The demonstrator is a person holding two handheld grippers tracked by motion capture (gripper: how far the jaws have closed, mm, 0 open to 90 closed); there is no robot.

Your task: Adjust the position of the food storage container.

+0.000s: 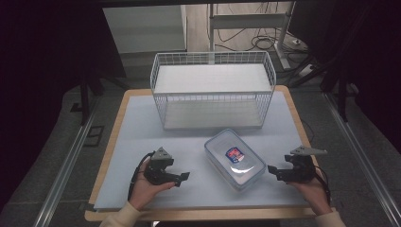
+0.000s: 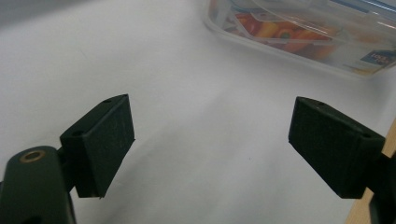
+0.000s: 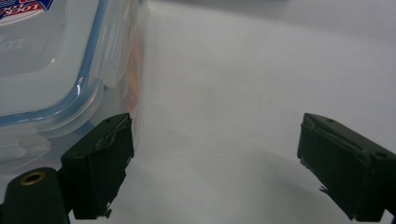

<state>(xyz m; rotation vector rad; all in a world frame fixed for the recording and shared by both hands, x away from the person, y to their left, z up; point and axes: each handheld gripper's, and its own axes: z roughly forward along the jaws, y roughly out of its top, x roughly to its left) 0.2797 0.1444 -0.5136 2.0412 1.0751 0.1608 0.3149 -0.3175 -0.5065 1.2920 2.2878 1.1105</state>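
Clear plastic container [image 1: 234, 158] with a blue-rimmed lid lies on the near middle of the tabletop [image 1: 127, 142], between the two hands and angled to the edge. To its left, the left hand-held gripper [image 1: 183, 177] hangs over the white sheet with jaws spread wide — nothing between them, the box near but apart. Behind the box stands a white wire basket [image 1: 213, 90]. On the right, the right hand-held gripper [image 1: 273, 171] also gapes — one jaw just beside the container's corner.
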